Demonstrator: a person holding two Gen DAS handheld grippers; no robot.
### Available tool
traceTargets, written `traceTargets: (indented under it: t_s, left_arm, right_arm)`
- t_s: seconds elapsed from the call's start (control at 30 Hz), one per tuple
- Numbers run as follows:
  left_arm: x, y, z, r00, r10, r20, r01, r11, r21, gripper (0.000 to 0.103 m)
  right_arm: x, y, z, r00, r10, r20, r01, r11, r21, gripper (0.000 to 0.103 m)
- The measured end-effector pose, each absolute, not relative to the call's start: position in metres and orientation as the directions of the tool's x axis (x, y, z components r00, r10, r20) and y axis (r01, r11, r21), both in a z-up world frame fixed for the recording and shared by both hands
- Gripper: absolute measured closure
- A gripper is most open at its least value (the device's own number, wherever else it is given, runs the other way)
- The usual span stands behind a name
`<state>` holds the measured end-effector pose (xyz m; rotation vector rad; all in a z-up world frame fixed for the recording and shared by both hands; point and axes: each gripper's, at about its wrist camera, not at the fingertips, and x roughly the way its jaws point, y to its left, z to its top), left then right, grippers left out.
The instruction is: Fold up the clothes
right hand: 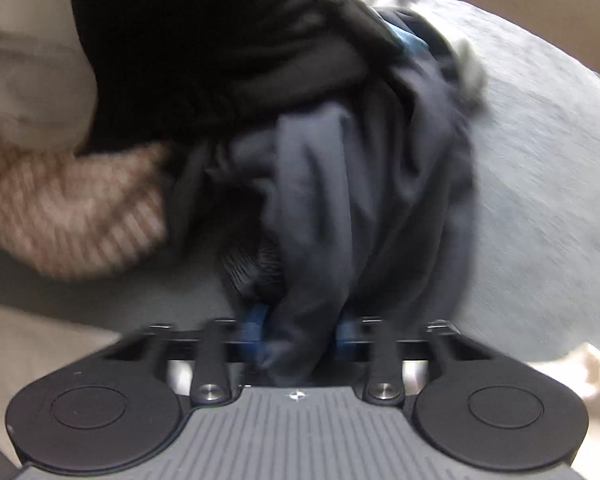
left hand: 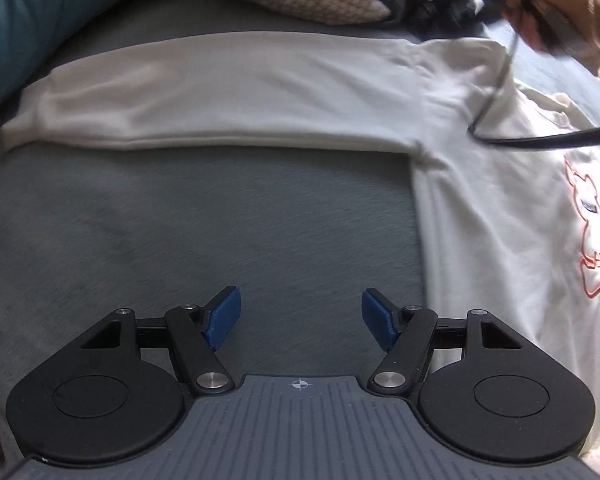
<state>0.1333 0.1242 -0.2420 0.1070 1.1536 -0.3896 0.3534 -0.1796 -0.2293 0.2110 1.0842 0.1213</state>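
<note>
Jaws: the left gripper [left hand: 301, 316] has its jaws spread wide with nothing between them, hovering over bare grey bed cover [left hand: 220, 220]; the right gripper [right hand: 300, 336] has its jaws clamped on a bunched fold of the dark navy garment [right hand: 340, 184]
White sweatshirt [left hand: 480, 208]: lies flat on the bed, body at 3 o'clock in the left view, one sleeve [left hand: 220, 92] stretched straight out toward 10 o'clock; neither folded nor bundled
Handling: both are soft, light, limp cloth; the navy one will likely sag and trail from a single pinch; the sweatshirt seems best taken at cuff, shoulder seam or hem, where the fabric is doubled
Pile [right hand: 204, 60]: black cloth and a checked beige knit [right hand: 72, 208] heaped at 12 o'clock, touching the navy garment
Left view only: the sweatshirt's orange print [left hand: 596, 232], a hand [left hand: 540, 12] and a cable [left hand: 496, 96]
Right view only: the clamp on the cloth, blurred
</note>
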Motion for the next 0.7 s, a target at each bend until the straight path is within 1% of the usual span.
traceTargets:
  t_s: [0.1,0.13,0.17,0.2,0.3,0.33,0.37,0.43,0.5,0.57,0.6,0.63,0.67,0.7]
  left_arm:
    - [0.132,0.136,-0.245,0.344,-0.229,-0.911,0.353,0.93,-0.101,0.036]
    - [0.132,0.138,-0.246,0.341,-0.222,-0.913,0.351,0.931,-0.096,0.036]
    - [0.132,0.14,-0.247,0.338,-0.216,-0.916,0.35,0.932,-0.091,0.036]
    - [0.133,0.141,-0.248,0.335,-0.219,-0.916,0.344,0.934,-0.098,0.036]
    - [0.136,0.142,-0.248,0.333,-0.236,-0.913,0.34,0.933,-0.117,0.036]
    - [0.138,0.14,-0.248,0.337,-0.243,-0.91,0.344,0.931,-0.121,0.036]
    - [0.139,0.138,-0.249,0.341,-0.25,-0.906,0.349,0.929,-0.125,0.036]
    - [0.143,0.134,-0.25,0.35,-0.264,-0.899,0.357,0.925,-0.133,0.036]
    - [0.147,0.131,-0.251,0.361,-0.268,-0.893,0.353,0.926,-0.136,0.036]
    - [0.151,0.127,-0.251,0.371,-0.27,-0.889,0.347,0.928,-0.137,0.036]
    - [0.154,0.126,-0.251,0.375,-0.267,-0.888,0.343,0.93,-0.135,0.036]
    - [0.156,0.125,-0.251,0.38,-0.264,-0.886,0.339,0.932,-0.133,0.036]
    - [0.158,0.123,-0.25,0.387,-0.262,-0.884,0.338,0.932,-0.129,0.036]
    - [0.16,0.121,-0.249,0.393,-0.261,-0.882,0.336,0.933,-0.126,0.036]
  right_arm:
    - [0.376,-0.17,-0.219,0.546,0.296,-0.784,0.015,0.932,0.363,0.073]
    - [0.383,-0.168,-0.219,0.554,0.318,-0.769,0.033,0.915,0.402,0.07]
    - [0.389,-0.169,-0.222,0.532,0.328,-0.781,0.08,0.898,0.432,0.059]
    - [0.392,-0.169,-0.225,0.511,0.336,-0.791,0.114,0.885,0.451,0.051]
    - [0.379,-0.17,-0.216,0.482,0.355,-0.801,0.063,0.898,0.436,0.04]
    - [0.372,-0.172,-0.21,0.478,0.358,-0.802,0.032,0.906,0.423,0.034]
    - [0.361,-0.178,-0.2,0.484,0.359,-0.798,-0.007,0.914,0.407,0.032]
    - [0.341,-0.196,-0.177,0.51,0.382,-0.771,-0.068,0.911,0.406,0.032]
    - [0.32,-0.222,-0.155,0.555,0.409,-0.724,-0.094,0.896,0.434,0.032]
    - [0.299,-0.249,-0.139,0.613,0.371,-0.697,-0.051,0.899,0.434,0.033]
    - [0.291,-0.256,-0.137,0.624,0.352,-0.698,-0.03,0.903,0.428,0.033]
    - [0.285,-0.256,-0.142,0.606,0.341,-0.719,-0.02,0.91,0.415,0.036]
    - [0.278,-0.257,-0.147,0.588,0.33,-0.739,-0.01,0.916,0.401,0.045]
    - [0.272,-0.257,-0.152,0.569,0.318,-0.758,0.0,0.922,0.387,0.048]
